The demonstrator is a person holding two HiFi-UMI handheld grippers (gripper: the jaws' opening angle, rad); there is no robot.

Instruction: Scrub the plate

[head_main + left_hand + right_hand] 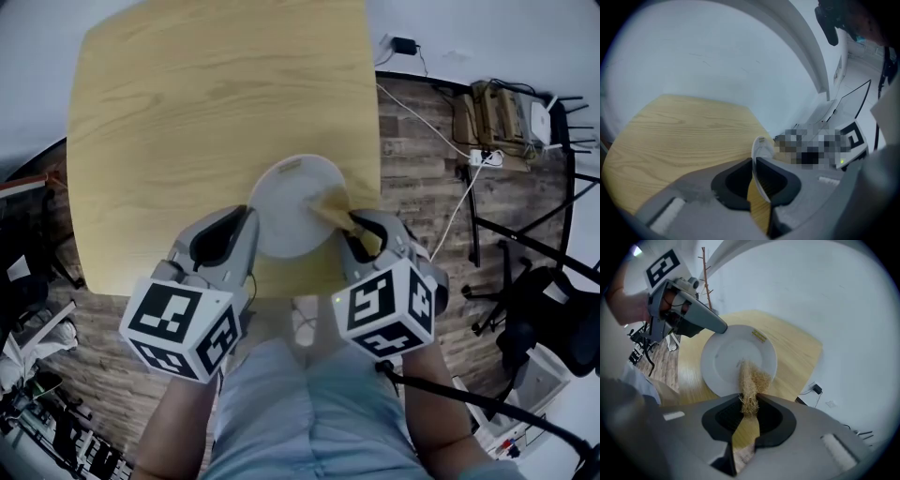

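Note:
A white plate [291, 211] is held up over the near edge of the wooden table [187, 112]. My left gripper [246, 223] is shut on the plate's left rim; in the left gripper view the plate [761, 154] shows edge-on between the jaws of the left gripper [753, 180]. My right gripper [354, 230] is shut on a tan fibrous scrubber [328, 202] that lies against the plate's right side. In the right gripper view the scrubber [751, 380] runs from the right gripper [749, 409] onto the plate [736, 357], with the left gripper [719, 327] at its far rim.
The person's legs in light trousers [309, 403] are below the grippers. Wood-plank floor [422, 159] lies to the right with a white cable [441, 131], a power strip [487, 157] and a black chair [539, 319]. Dark clutter [37, 403] fills the lower left.

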